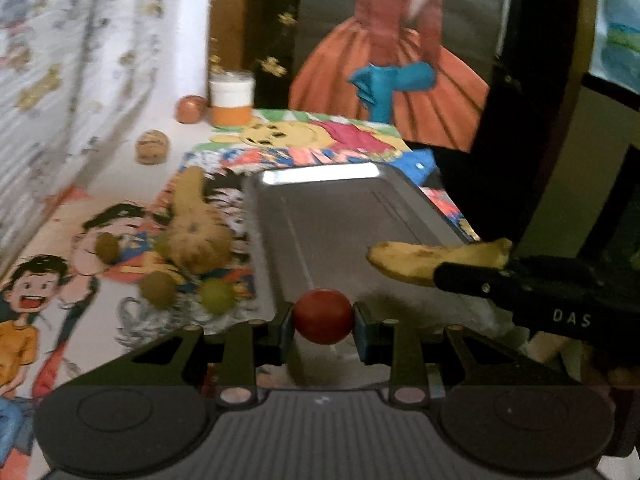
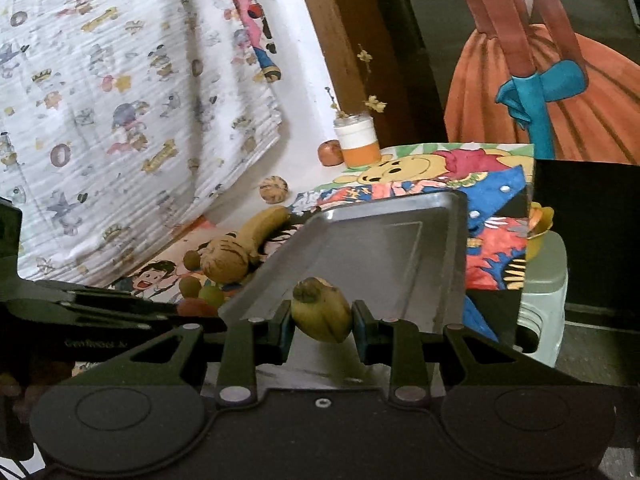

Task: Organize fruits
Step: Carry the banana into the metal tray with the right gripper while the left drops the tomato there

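A cartoon-print curtain [image 2: 120, 100] hangs beside a brown wooden frame [image 2: 340, 40].

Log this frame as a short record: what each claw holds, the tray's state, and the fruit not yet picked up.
left claw: shut on red round fruit, over the tray's near end
right claw: shut on banana, over the tray
tray: metal, nothing lying in it
loose fruit: pile on the cartoon mat, left of the tray
far items: jar, orange fruit, tan ball
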